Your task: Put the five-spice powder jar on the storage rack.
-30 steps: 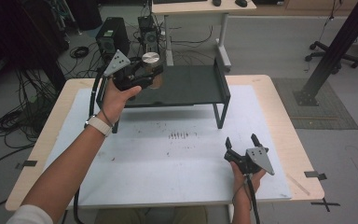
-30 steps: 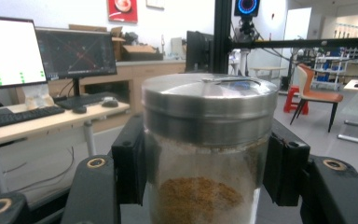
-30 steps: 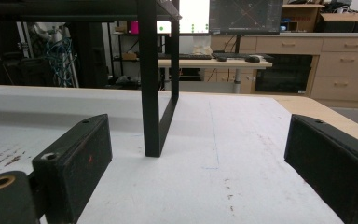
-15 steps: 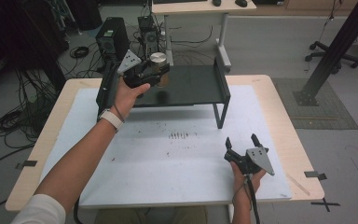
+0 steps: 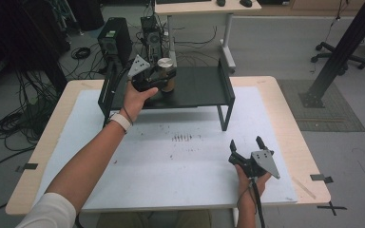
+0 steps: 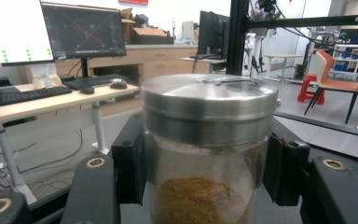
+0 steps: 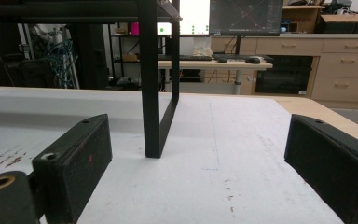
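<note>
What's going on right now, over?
Left gripper fingers shut on spice jar over black shelf. Right gripper open, low over table. Nothing blocking.

A light wooden desk [image 5: 285, 123] carried a white sheet [image 5: 171, 161] that covered most of its top, leaving wood bare along the edges. The sheet bore a cluster of small dark marks [image 5: 181, 138] near its middle and faint reddish smudges. A black metal shelf [image 5: 195, 88] stood on the far part of the desk, its legs [image 7: 151, 93] resting on the sheet. On the shelf's deck sat 1 glass jar [image 5: 166, 73] with a metal lid, holding brown powder.
</note>
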Tool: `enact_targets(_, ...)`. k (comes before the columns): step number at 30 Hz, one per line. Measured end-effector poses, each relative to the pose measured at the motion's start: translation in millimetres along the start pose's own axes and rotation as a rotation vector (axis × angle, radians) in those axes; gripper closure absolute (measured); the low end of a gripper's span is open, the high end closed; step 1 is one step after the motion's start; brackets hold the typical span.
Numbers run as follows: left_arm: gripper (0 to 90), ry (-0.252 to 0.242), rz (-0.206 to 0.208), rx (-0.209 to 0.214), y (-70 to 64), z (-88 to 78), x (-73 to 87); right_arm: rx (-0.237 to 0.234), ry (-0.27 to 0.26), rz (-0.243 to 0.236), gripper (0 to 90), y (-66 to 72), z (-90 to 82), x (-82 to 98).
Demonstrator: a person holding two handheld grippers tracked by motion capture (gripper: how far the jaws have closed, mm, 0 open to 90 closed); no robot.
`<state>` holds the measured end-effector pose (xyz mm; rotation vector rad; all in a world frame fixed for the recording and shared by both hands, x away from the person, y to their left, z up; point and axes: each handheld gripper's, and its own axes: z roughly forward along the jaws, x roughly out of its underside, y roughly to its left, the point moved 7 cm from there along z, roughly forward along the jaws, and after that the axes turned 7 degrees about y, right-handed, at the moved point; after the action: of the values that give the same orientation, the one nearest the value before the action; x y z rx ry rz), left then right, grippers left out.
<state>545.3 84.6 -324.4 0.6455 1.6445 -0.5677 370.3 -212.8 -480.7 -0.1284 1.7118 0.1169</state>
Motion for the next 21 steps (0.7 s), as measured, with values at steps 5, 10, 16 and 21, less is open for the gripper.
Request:
enact_targets(5,43.0,-0.002,-0.006,0.001,1.0,0.4,2.2,0.0,0.0,0.0,7.6,0.0,0.0,0.0)
enact_targets(10,42.9,-0.002,-0.004,0.001,1.0,0.0,2.5,0.001,0.0,0.0,7.6,0.0,0.1,0.0)
enact_targets(16,42.9,-0.002,0.004,-0.001,0.3,-0.4,2.9,0.0,0.001,-0.001,7.6,0.1,0.0,0.1)
enact_targets(21,42.9,-0.001,0.005,-0.003,-0.1,-0.6,2.9,0.0,0.001,0.0,7.6,0.1,0.0,0.1)
